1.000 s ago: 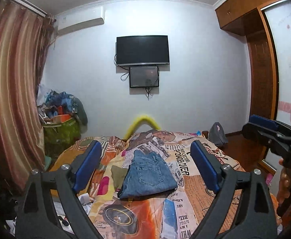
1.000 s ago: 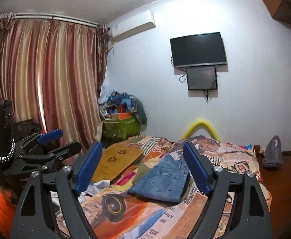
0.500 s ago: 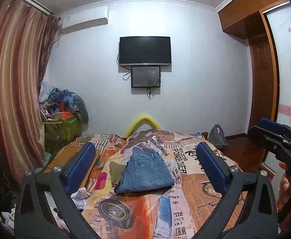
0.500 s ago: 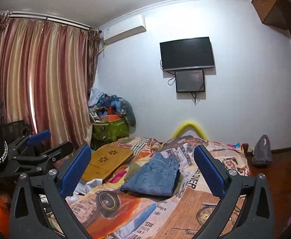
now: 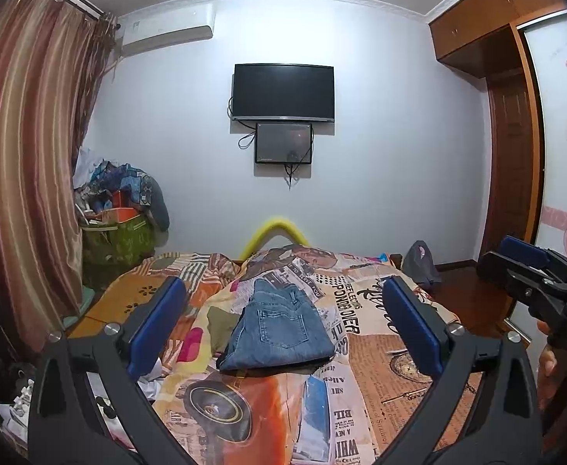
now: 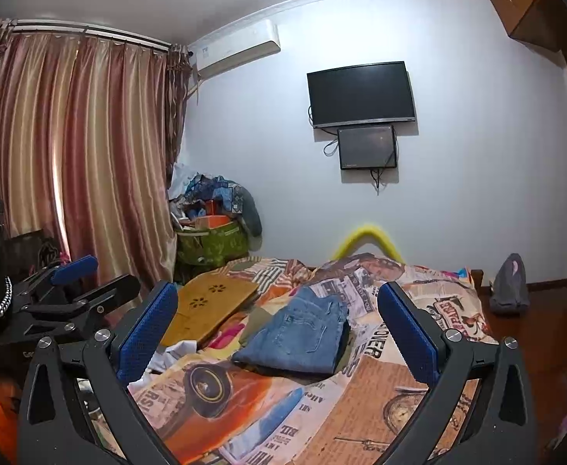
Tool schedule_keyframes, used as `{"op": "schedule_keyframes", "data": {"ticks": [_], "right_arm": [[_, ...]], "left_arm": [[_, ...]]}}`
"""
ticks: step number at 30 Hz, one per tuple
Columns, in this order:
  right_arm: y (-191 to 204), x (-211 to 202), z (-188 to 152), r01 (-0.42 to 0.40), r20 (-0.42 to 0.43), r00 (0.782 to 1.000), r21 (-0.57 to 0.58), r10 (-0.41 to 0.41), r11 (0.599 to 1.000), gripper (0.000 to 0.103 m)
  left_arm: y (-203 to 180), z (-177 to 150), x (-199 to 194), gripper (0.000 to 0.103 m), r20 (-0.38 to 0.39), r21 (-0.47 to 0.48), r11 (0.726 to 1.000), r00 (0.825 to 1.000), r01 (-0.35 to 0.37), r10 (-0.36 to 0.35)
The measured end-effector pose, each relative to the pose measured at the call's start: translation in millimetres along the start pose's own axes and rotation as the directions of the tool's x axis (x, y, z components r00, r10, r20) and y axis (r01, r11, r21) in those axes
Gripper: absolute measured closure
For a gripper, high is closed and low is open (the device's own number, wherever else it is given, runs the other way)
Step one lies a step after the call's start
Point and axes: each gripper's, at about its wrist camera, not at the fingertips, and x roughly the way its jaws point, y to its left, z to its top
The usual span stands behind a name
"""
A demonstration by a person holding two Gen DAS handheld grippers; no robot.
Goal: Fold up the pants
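Observation:
A pair of blue jeans (image 5: 279, 329) lies folded into a compact rectangle in the middle of the bed (image 5: 384, 352), back pocket up; the same jeans (image 6: 302, 333) show in the right wrist view. My left gripper (image 5: 283, 325) hangs above the bed's near end, jaws wide open, with nothing between its blue pads. My right gripper (image 6: 279, 325) is likewise wide open and holds nothing. Each gripper shows at the edge of the other's view: the right gripper (image 5: 535, 283) at right, the left gripper (image 6: 74, 283) at left. Both are well short of the jeans.
An olive cloth (image 5: 221, 319) peeks out from under the jeans' left side. A wooden lap tray (image 6: 209, 306) lies on the bed's left part. White cloth (image 6: 174, 352) sits beside it. A green bag of clutter (image 5: 116, 240) stands by the curtain (image 5: 23, 178). A grey bag (image 5: 423, 263) sits on the floor at right.
Both grippers' jaws have spread wider than a second ago. The jeans lie as before on the bed.

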Motion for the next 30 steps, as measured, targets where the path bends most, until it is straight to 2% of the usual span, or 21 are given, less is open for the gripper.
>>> {"op": "schedule_keyframes", "data": {"ticks": [30], "right_arm": [[2.8,-2.0,2.9,0.011,-0.006,1.000,-0.017,-0.011,1.000,0.000]], "left_arm": [[-2.9,-5.4,1.0,0.001,-0.004,-0.004,1.000,1.000,0.028,-0.028]]}}
